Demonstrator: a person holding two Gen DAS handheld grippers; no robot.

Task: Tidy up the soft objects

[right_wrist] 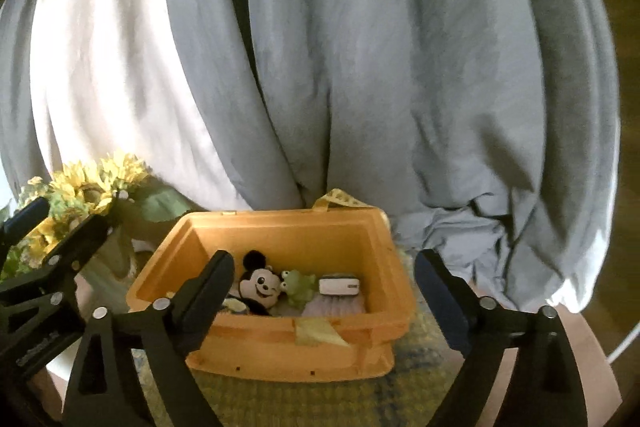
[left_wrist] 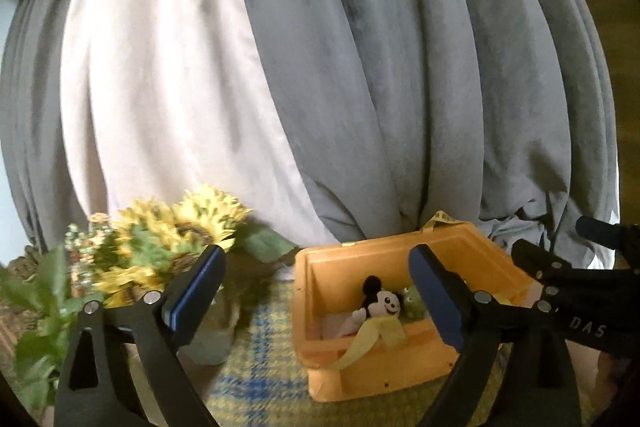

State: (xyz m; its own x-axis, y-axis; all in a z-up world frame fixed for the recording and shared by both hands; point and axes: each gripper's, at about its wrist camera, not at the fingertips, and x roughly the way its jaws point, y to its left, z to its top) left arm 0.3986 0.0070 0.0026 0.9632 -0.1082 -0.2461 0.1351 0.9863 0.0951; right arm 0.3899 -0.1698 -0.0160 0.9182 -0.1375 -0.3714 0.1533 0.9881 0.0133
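The left gripper [left_wrist: 316,291] hangs over the near edge of the table, pointing slightly downward toward the far curtain; its fingers stand wide apart with nothing between them. The right gripper [right_wrist: 324,291] hangs just beside it on the right, tilted a little more downward, its fingers likewise spread wide and holding nothing; each gripper shows at the edge of the other's view, the right gripper [left_wrist: 576,279] at the right of the left wrist view and the left gripper [right_wrist: 44,267] at the left of the right wrist view.

The orange box [right_wrist: 280,227] sits open on a yellow and blue checked cloth [left_wrist: 256,359], in front of both grippers and apart from them; inside it lie a black and white mouse toy [right_wrist: 258,283], a small green frog toy [right_wrist: 298,287] touching its right side, and a white case [right_wrist: 340,285] resting on a pale ribbed fabric [right_wrist: 334,307] to the right; a yellow ribbon [right_wrist: 318,333] drapes over the near wall of the box, and another strip shows at the far rim.

Sunflowers [left_wrist: 192,223] stand to the left of the box; grey and white curtains [left_wrist: 360,67] fill the background. The box's floor is mostly hidden by its near wall and by the left finger of each gripper; the flowers are blurred, and their vase is hard to make out.
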